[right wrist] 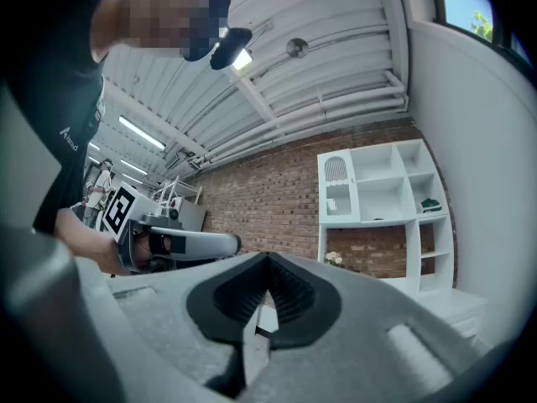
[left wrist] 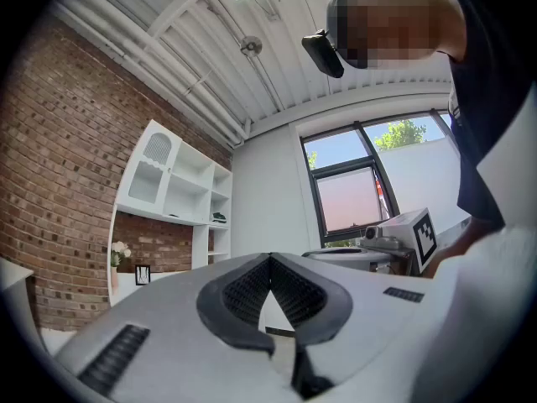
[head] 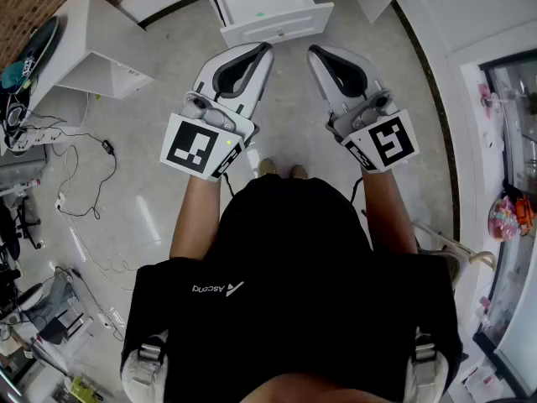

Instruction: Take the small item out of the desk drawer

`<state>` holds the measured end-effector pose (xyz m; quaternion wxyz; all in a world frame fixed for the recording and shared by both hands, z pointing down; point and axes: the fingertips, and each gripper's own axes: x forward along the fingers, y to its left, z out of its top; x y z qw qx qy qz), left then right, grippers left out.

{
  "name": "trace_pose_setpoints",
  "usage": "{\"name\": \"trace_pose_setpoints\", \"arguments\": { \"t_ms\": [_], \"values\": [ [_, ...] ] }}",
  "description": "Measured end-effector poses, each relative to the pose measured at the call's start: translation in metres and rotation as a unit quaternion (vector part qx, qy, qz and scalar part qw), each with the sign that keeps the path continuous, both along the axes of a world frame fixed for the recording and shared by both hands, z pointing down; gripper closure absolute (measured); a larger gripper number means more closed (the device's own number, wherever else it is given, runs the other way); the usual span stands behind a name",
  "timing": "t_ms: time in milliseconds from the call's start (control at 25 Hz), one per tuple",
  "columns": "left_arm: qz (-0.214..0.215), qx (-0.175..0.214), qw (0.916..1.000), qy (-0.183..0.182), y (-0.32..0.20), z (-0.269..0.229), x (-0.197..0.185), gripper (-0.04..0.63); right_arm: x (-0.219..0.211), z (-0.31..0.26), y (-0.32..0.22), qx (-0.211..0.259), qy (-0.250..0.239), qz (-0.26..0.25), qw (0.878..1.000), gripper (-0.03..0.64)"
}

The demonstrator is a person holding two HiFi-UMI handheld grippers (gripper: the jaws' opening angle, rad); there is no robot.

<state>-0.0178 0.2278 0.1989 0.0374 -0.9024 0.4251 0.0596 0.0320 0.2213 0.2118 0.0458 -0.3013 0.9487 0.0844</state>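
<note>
Grey floor [head: 285, 107] fills the middle of the head view, and at its top edge one drawer [head: 277, 28] stands pulled out of the white desk [head: 164, 5]. One small greenish item [head: 260, 13] lies near the middle of the drawer's bottom. It is too small to say what it is. Only the head view shows the drawer, the item, the loose cables [head: 84, 166] on the floor at the left, and the two shoe tips below the grippers.

The two gripper views look upward into the room instead. From the left gripper view I see a brick wall [left wrist: 67, 158], one white shelf unit [left wrist: 172, 183] and one window [left wrist: 352, 191]. The right gripper's marker cube [left wrist: 424, 235] shows at its right side. The right gripper view has the same wall and shelves, with the left gripper's marker cube [right wrist: 122, 210] at its left.

The person holds both arms forward, side by side. The left gripper [head: 267, 49] and the right gripper [head: 312, 50] point toward the drawer front and are tilted a little upward. Their tips lean toward each other and stay short of the drawer. On each of the two grippers the jaws are pressed together, with nothing between them. Neither touches the item.
</note>
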Motion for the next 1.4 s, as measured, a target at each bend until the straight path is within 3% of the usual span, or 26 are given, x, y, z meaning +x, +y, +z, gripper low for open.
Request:
{"name": "trace_pose_setpoints", "arguments": {
  "t_ms": [520, 1400],
  "values": [
    [0.005, -0.006, 1.0, 0.004, -0.014, 0.005, -0.016, 0.597, -0.012, 0.0, -0.013, -0.008, -0.006, 0.005, 1.0, 0.615],
    [0.014, 0.0, 0.9999, 0.002, -0.04, 0.016, -0.08, 0.597, -0.053, 0.008, -0.037, 0.003, 0.013, 0.042, 0.999, 0.615]
  ]
}}
